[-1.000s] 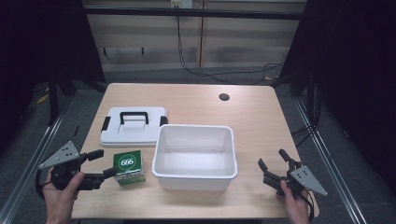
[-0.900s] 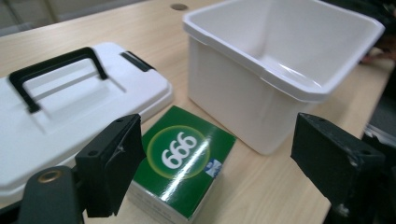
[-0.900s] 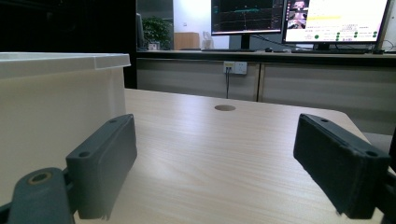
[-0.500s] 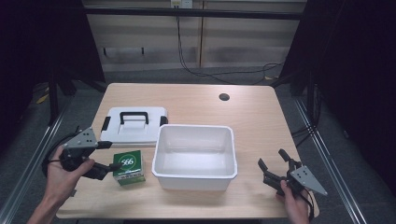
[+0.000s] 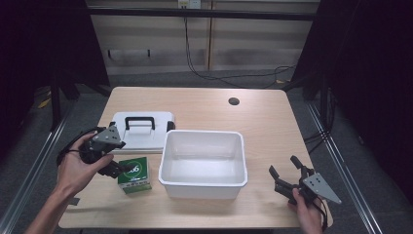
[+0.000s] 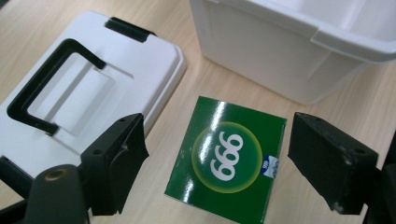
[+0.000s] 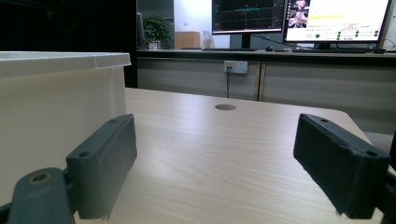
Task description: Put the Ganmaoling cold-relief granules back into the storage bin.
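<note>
A green box marked 666 (image 5: 132,174) (image 6: 229,156) lies flat on the wooden table, just left of the white bin (image 5: 203,132). My left gripper (image 5: 119,169) (image 6: 217,140) hovers over the box and points down at it. Its jaws have just been opening; the box lies below the gap and neither pad touches it. At the table's front right, my right gripper (image 5: 283,165) (image 7: 215,149) rests open with nothing between its fingers and faces across the bare tabletop.
A white lid with a black handle (image 5: 141,134) (image 6: 84,88) lies behind the box, left of the bin (image 6: 280,28) (image 7: 60,58). A round cable hole (image 5: 234,101) (image 7: 225,107) sits near the table's far edge.
My left hand has risen and moved right from the table's left edge to above the green box, turning the gripper downward. The right gripper has stayed still.
</note>
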`<act>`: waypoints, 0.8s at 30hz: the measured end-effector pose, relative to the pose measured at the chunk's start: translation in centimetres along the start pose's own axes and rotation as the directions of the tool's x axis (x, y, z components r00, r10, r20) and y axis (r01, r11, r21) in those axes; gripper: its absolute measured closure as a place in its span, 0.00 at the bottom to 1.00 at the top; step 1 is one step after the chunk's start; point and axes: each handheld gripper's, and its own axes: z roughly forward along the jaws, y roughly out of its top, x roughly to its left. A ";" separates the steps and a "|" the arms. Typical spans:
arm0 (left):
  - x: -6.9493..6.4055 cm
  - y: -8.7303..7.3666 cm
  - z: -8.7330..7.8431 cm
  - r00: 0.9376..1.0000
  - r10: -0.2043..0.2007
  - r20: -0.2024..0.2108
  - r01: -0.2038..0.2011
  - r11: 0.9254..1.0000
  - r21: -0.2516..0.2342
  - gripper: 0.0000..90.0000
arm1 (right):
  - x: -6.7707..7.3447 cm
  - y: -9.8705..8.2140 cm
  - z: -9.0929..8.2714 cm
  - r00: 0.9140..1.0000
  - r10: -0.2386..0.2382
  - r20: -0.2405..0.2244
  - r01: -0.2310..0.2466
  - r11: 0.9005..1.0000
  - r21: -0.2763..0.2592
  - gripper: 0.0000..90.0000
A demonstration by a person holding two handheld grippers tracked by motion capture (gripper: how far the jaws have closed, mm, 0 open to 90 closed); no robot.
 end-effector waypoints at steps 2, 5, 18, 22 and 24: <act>0.3 0.3 0.4 0.999 0.020 0.029 -0.021 0.999 0.034 0.21 | 0.0 0.0 0.0 1.000 0.002 -0.001 -0.002 1.000 0.001 0.14; 0.6 0.6 1.0 0.998 0.041 0.054 -0.044 0.997 0.064 0.19 | 0.0 0.0 0.0 1.000 0.000 0.000 0.000 1.000 0.000 0.14; 1.3 1.2 3.1 0.980 0.085 0.178 -0.114 0.981 0.159 0.17 | 0.0 0.0 0.0 1.000 0.001 -0.002 -0.001 1.000 0.002 0.14; 1.8 1.0 3.8 0.974 0.070 0.217 -0.114 0.974 0.197 0.17 | 0.0 0.0 0.0 1.000 0.003 -0.001 -0.003 1.000 0.002 0.14; 2.1 0.8 4.1 0.971 0.056 0.232 -0.107 0.971 0.214 0.15 | 0.0 0.0 0.0 1.000 0.002 -0.002 -0.002 1.000 0.002 0.14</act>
